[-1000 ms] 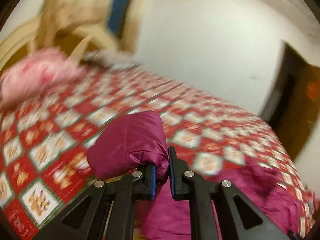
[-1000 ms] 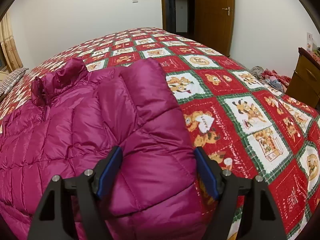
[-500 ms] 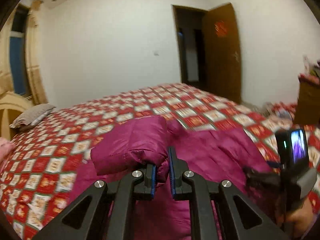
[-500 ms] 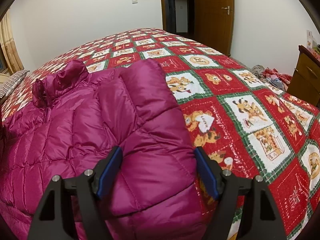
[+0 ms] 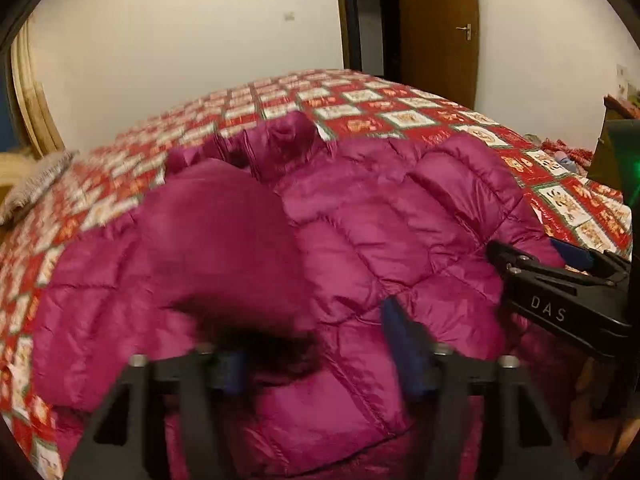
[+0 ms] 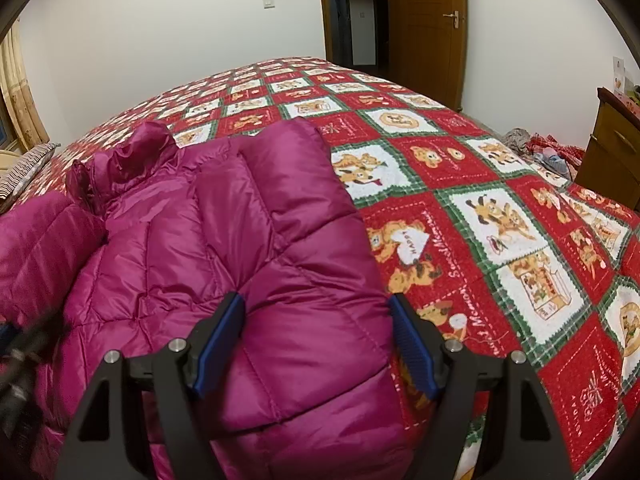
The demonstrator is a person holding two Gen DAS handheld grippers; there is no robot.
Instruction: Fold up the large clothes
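The magenta puffer jacket (image 6: 248,248) lies lengthwise on the bed (image 6: 500,216), collar toward the far edge, hem at the near edge. The left gripper (image 5: 316,360) has just been opening, its sleeve (image 5: 224,248) slipping free; the right gripper (image 6: 316,344) hangs open over the folded side.

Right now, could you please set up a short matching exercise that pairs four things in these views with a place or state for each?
Things:
1. puffer jacket
2. left gripper
3. striped pillow
4. wooden door

Places or states:
A. at the far left edge of the bed
B. beyond the far end of the bed, with a red ornament at its top
C. lying spread on the checked quilt
D. jaws just opened, the sleeve loose over the jacket

Pairs: 1-C, 2-D, 3-A, 4-B
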